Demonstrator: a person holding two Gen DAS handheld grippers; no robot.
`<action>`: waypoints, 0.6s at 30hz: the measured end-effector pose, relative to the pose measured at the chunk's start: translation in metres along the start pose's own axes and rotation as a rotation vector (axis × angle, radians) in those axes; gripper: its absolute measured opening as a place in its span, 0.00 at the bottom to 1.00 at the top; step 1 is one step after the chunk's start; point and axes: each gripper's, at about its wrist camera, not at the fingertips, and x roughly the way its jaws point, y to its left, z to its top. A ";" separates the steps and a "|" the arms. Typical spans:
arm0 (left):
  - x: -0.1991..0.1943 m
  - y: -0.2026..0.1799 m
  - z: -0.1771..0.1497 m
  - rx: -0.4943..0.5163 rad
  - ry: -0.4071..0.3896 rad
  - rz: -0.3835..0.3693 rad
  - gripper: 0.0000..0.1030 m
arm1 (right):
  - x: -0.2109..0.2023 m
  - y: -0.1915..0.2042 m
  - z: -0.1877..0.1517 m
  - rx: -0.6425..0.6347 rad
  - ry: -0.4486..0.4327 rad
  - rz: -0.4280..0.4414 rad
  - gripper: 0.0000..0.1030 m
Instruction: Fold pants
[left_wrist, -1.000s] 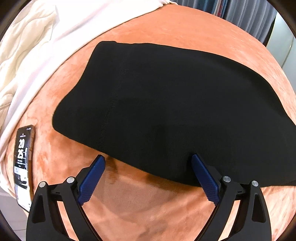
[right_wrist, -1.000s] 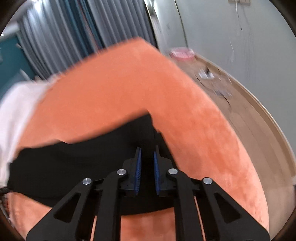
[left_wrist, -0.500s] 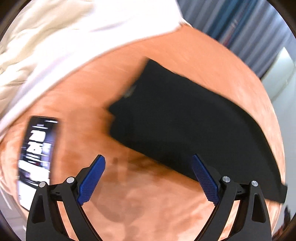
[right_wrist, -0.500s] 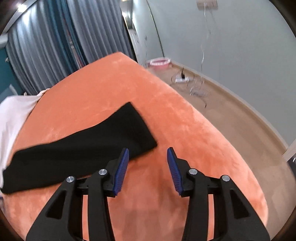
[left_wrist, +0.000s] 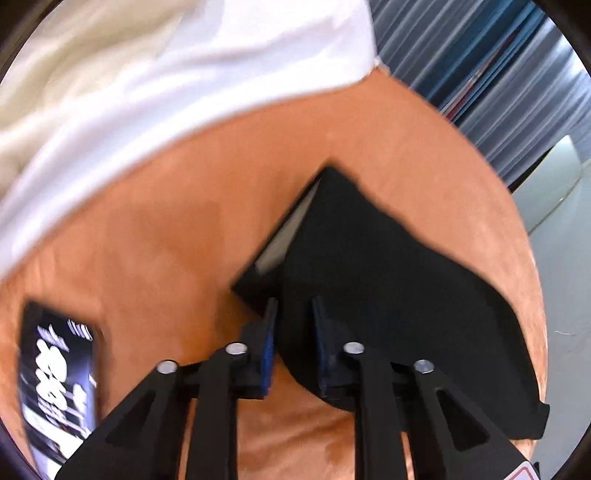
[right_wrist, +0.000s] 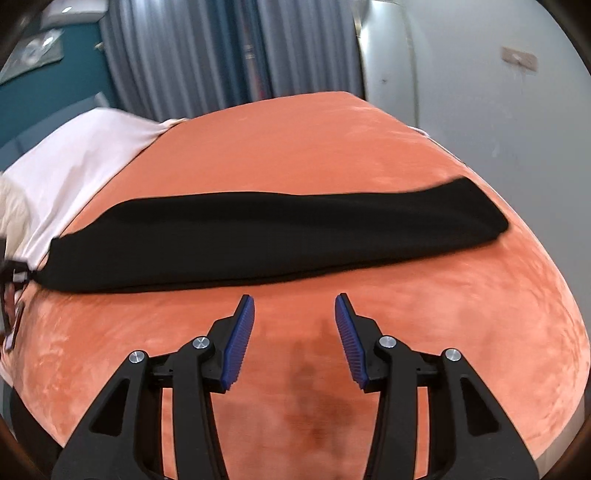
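Pants (left_wrist: 388, 280), black, lie on the orange bed (left_wrist: 177, 236) in the left wrist view, w/ one corner lifted. Left gripper (left_wrist: 293, 314) has just been closing: jaws nearly together, pinching the pants' near edge. Phone (left_wrist: 55, 380) sits well left of the pants, white sheet (left_wrist: 166, 74) beyond them.

Right wrist view: pants (right_wrist: 273, 236) lie as a long band across the bed. Right gripper (right_wrist: 293, 314) hangs just short of them, jaws approx. half apart after just widening, nothing between.
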 end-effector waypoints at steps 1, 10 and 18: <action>-0.006 -0.005 0.008 0.036 -0.056 0.006 0.11 | -0.001 0.015 0.003 -0.014 -0.005 0.015 0.43; 0.038 -0.006 0.000 0.177 -0.041 0.224 0.05 | 0.038 0.081 -0.006 -0.047 0.090 0.083 0.43; -0.003 0.000 -0.011 0.042 -0.049 0.055 0.80 | 0.050 0.132 -0.003 -0.133 0.092 0.105 0.48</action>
